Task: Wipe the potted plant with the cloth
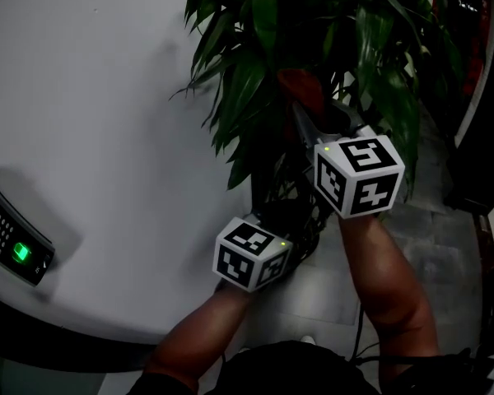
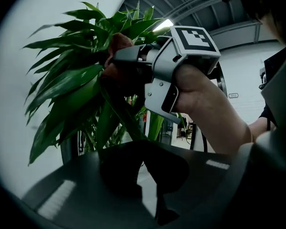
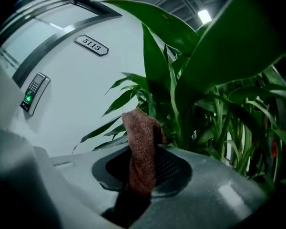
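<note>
Right tongs [image 3: 143,173] are clamped on the brown cloth [image 3: 142,142], poking up among the leaves of the plant [image 3: 200,75], left tongs [image 2: 140,151] are closed just under a leaf [image 2: 118,116], so I reckon a hard swipe could tear a leaf or drag the cloth loose.

**Hidden and cropped items: green long-leaved potted plant [image 1: 255,56], brown terry cloth [image 3: 142,147], grey wall keypad [image 1: 20,249].**

In the head view the plant's top is cut by the upper edge, and its base is hidden behind foliage and both grippers. The keypad is cut by the left edge, and its keys are too small to read. In the left gripper view the jaws of the left gripper [image 2: 142,163] appear only as a dark silhouette; whether a leaf lies between them cannot be told. The cloth's lower end is hidden inside the closed jaws of the right gripper [image 3: 143,175]. In the head view leaves cover most of the cloth.
</note>
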{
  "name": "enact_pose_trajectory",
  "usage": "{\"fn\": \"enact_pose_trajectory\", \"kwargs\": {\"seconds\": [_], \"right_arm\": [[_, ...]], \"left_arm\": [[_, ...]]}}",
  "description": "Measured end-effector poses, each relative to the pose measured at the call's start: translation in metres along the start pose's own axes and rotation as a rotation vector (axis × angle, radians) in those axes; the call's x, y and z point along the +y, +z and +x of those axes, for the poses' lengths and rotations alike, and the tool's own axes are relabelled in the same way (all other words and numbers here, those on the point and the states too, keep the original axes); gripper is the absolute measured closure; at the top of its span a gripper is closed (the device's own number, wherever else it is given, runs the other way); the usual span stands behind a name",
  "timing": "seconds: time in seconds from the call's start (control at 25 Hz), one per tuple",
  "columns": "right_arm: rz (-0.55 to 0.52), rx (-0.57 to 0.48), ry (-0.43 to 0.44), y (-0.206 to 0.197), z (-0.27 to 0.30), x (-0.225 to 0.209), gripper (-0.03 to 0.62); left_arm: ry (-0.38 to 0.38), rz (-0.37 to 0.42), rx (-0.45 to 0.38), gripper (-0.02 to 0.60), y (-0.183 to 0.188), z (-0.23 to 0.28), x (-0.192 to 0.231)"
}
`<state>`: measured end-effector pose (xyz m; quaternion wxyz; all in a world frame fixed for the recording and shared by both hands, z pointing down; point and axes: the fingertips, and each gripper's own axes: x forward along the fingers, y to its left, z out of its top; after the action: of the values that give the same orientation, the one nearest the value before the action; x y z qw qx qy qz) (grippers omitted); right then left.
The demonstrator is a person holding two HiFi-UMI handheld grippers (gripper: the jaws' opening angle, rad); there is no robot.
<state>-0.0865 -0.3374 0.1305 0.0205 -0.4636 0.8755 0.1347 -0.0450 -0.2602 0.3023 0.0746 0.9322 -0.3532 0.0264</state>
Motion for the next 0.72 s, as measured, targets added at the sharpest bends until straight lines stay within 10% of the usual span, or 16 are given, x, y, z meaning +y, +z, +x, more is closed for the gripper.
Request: {"fn": "enact_pose_trajectory", "kwargs": {"seconds": [0.72], "right_arm": [[0.005, 0.105, 0.052, -0.055, -0.014, 0.018, 0.517]], "left_arm": [[0.012, -0.001, -0.009, 0.566, 0.0, -0.004, -0.003]]}}
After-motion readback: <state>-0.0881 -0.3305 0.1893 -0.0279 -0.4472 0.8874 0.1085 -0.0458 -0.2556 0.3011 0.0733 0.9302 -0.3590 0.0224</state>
